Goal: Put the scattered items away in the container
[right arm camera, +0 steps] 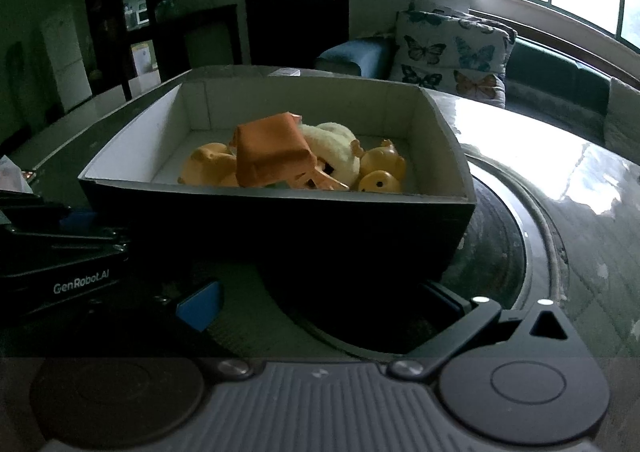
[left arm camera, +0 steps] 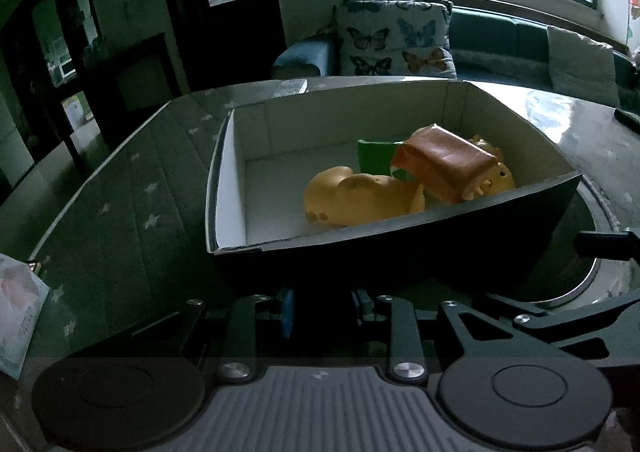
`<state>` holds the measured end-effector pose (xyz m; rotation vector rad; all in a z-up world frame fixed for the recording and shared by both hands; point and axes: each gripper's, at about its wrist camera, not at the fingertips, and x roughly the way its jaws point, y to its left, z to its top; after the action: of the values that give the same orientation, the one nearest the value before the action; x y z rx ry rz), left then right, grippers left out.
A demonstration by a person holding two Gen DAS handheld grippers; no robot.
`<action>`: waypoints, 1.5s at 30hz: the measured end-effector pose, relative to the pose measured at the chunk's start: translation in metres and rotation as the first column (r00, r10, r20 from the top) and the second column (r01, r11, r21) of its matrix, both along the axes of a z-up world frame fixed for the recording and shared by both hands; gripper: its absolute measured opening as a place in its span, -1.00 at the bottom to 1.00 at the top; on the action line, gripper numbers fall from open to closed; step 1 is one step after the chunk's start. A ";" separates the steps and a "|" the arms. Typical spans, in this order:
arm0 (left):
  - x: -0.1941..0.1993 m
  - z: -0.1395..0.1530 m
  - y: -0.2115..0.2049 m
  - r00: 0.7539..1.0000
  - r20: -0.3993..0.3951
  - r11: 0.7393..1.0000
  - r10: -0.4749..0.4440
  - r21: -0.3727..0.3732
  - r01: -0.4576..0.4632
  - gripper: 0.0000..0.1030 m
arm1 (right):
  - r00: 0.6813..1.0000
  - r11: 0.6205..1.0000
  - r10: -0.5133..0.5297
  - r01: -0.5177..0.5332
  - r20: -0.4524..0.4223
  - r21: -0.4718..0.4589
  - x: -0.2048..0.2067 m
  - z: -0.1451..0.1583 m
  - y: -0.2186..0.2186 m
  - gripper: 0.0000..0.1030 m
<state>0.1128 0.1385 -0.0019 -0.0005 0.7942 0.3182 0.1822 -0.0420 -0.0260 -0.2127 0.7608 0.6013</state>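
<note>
A dark cardboard box [left arm camera: 400,236] with a white inside stands on the table just beyond both grippers. In it lie an orange packet [left arm camera: 444,163], a yellow toy [left arm camera: 360,199] and a green item [left arm camera: 374,159]. The right wrist view shows the same box [right arm camera: 280,191] with the orange packet [right arm camera: 268,151] on top, a cream plush [right arm camera: 332,147] and small yellow ducks [right arm camera: 380,181]. My left gripper [left arm camera: 324,304] sits low before the near wall, its blue pads a narrow gap apart with nothing seen between. My right gripper [right arm camera: 320,304] is wide open and holds nothing.
The box rests partly on a round glass turntable [right arm camera: 540,252] and partly on a star-patterned cloth [left arm camera: 120,211]. A paper packet [left arm camera: 20,312] lies at the left edge. A sofa with a butterfly cushion [left arm camera: 392,39] stands behind the table.
</note>
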 end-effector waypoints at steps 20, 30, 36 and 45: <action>0.007 -0.005 0.005 0.997 -0.039 0.997 0.065 -0.035 -0.066 -0.42 | 1.000 1.000 0.009 -0.009 -0.010 -0.009 0.013 -0.001 0.004 1.00; 0.012 -0.008 0.006 0.993 -0.062 0.994 0.100 -0.046 -0.103 -0.42 | 1.000 1.000 0.015 -0.015 -0.015 -0.012 0.017 -0.003 0.006 1.00; 0.014 -0.009 0.007 0.989 -0.074 0.989 0.127 -0.062 -0.132 -0.42 | 1.000 1.000 0.011 -0.012 -0.018 -0.014 0.022 -0.004 0.005 1.00; 0.015 -0.010 0.006 0.984 -0.093 0.981 0.153 -0.107 -0.162 -0.42 | 1.000 1.000 0.006 -0.007 -0.019 -0.020 0.025 -0.005 0.005 1.00</action>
<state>0.1282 0.1445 -0.0117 -0.1588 0.8980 0.4247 0.2071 -0.0375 -0.0310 -0.2286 0.7851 0.6027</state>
